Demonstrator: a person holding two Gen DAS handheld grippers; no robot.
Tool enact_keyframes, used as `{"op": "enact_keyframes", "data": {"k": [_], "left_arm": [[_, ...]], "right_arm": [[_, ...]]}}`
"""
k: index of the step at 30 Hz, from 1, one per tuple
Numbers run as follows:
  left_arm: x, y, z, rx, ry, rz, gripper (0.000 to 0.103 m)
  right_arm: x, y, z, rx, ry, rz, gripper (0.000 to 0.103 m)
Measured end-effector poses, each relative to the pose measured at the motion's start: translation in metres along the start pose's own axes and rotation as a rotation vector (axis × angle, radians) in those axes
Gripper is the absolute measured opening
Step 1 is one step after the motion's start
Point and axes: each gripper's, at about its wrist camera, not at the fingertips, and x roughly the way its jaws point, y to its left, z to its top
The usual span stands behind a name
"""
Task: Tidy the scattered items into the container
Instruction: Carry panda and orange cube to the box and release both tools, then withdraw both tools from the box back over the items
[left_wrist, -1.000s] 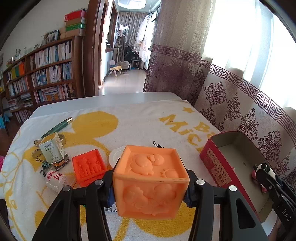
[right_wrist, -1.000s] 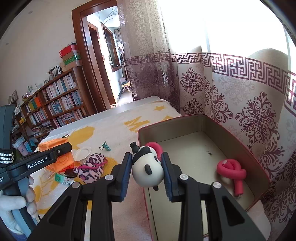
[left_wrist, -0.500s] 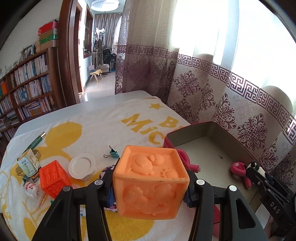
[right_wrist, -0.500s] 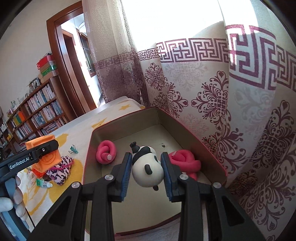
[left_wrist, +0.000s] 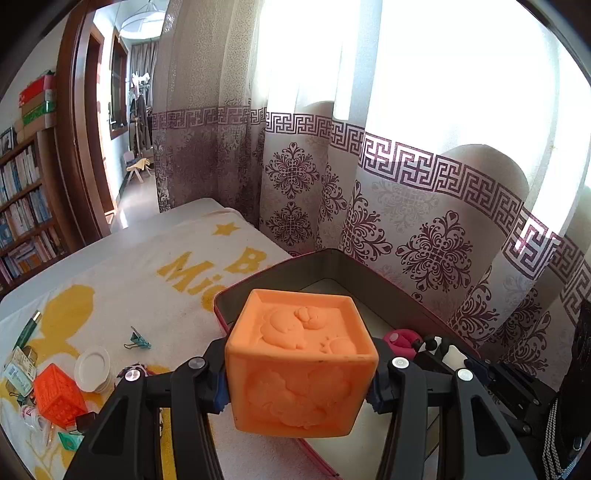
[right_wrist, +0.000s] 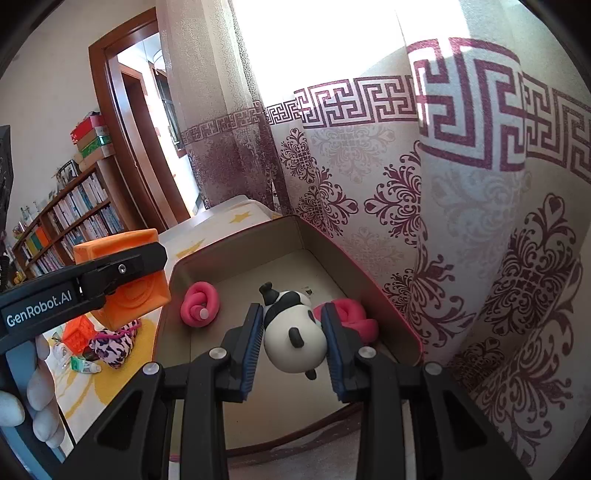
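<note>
My left gripper (left_wrist: 301, 380) is shut on a light orange embossed cube (left_wrist: 299, 365), held over the near left rim of the red tin box (left_wrist: 280, 266). The right gripper (right_wrist: 293, 339) is shut on a black and white panda figure (right_wrist: 293, 336), which hangs above the floor of the tin box (right_wrist: 295, 225). Two pink foam curlers lie inside the box, one at the left (right_wrist: 199, 302) and one behind the right pad (right_wrist: 354, 317). The left gripper with the cube (right_wrist: 125, 284) also shows at the left of the right wrist view.
On the yellow and white towel (left_wrist: 129, 280) lie a darker orange cube (left_wrist: 57, 393), a white lid (left_wrist: 92, 369), a teal binder clip (left_wrist: 138, 339), a leopard-print pouch (right_wrist: 112, 339) and small tubes. Patterned curtains (left_wrist: 406, 221) hang right behind the box. Bookshelves stand at the far left.
My left gripper has carried the orange cube rightwards from above the towel to the box's rim. My right gripper has moved the panda over the box's inside and tilted it.
</note>
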Motion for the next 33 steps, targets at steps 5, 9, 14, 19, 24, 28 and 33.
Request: {"op": "enact_keyframes", "data": {"k": [5, 9, 14, 19, 24, 28, 33], "left_arm": [[0.001, -0.011, -0.002, 0.017, 0.012, -0.061, 0.075], [-0.013, -0.010, -0.002, -0.001, -0.049, -0.070, 0.094], [-0.016, 0.004, -0.006, -0.013, -0.050, -0.011, 0.094], [-0.012, 0.028, -0.017, -0.083, -0.014, 0.022, 0.094], [-0.018, 0.047, -0.027, -0.116, -0.007, 0.060, 0.094], [-0.026, 0.066, -0.034, -0.153, -0.011, 0.083, 0.094], [-0.038, 0.093, -0.046, -0.212, -0.016, 0.120, 0.094]], "right_arm": [[0.000, -0.005, 0.000, 0.009, -0.001, -0.008, 0.036], [-0.003, -0.007, 0.002, 0.024, -0.022, -0.006, 0.052], [-0.009, -0.010, 0.003, 0.058, -0.058, -0.007, 0.077], [-0.007, 0.000, 0.001, 0.037, -0.046, 0.002, 0.077], [-0.005, 0.013, 0.000, 0.018, -0.035, 0.017, 0.078], [-0.004, 0.024, -0.001, 0.007, -0.028, 0.029, 0.079], [-0.002, 0.044, -0.004, -0.026, -0.016, 0.048, 0.079]]}}
